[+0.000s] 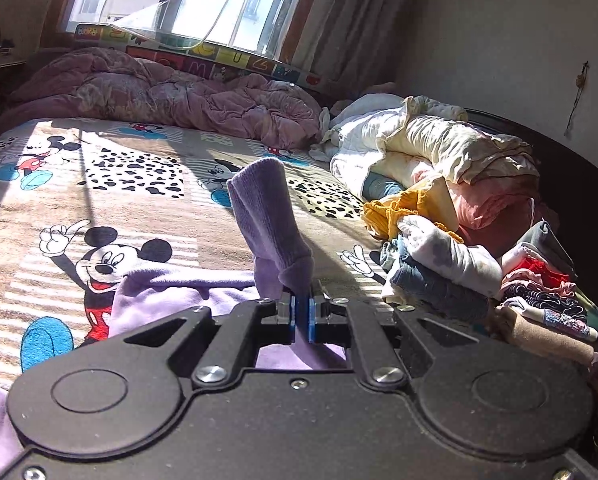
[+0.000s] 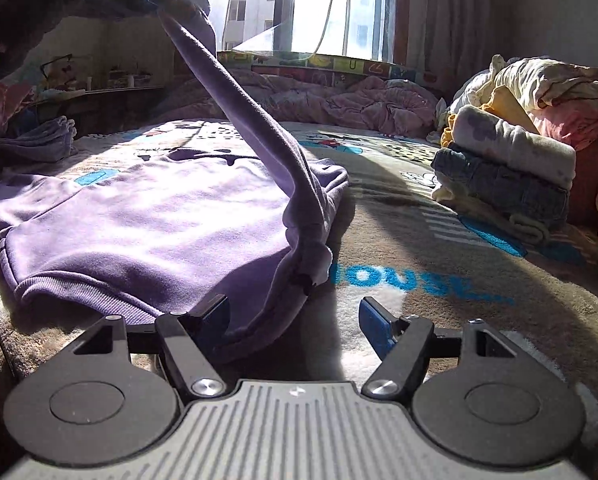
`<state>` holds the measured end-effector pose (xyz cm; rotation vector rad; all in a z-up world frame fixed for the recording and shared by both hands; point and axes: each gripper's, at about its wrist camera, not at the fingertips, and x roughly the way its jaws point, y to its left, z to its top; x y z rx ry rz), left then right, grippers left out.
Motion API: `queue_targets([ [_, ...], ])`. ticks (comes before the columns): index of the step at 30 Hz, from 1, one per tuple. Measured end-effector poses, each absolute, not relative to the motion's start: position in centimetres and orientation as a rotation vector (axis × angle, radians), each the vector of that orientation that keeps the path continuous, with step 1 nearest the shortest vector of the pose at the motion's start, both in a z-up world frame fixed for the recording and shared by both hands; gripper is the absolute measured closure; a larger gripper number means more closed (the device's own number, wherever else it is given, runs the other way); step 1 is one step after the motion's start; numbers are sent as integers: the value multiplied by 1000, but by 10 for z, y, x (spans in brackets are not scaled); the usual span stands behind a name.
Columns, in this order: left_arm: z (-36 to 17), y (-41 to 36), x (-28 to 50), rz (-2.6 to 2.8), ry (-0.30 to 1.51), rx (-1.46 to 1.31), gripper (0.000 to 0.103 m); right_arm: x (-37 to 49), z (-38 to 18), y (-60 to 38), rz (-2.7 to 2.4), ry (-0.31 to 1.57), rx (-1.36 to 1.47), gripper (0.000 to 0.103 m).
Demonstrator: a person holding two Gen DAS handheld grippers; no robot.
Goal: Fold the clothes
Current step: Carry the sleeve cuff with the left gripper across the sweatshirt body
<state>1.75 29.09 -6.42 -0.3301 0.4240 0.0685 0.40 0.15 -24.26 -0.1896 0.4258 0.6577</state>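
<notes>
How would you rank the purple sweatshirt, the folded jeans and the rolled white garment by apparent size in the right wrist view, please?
1. Purple sweatshirt, by far the largest, though it also lies nearest the camera.
2 and 3. Folded jeans and the rolled white garment stacked on them look about alike; I would not rank them.

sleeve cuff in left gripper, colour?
Purple, ribbed knit cuff; best in left wrist view, pinched by left gripper.

Hard sunlight pours through the window (image 1: 187, 4) — blown-out glare there, sharp shadow bands across the bed (image 1: 99, 168); corners dim, edges bowed by fisheye distortion.
</notes>
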Motion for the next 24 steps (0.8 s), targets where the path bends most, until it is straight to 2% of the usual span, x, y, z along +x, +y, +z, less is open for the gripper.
queue_targets([
  [24, -131, 350, -50, 173, 528, -300, 98, 2, -251, 7, 648, 434, -255, 32],
])
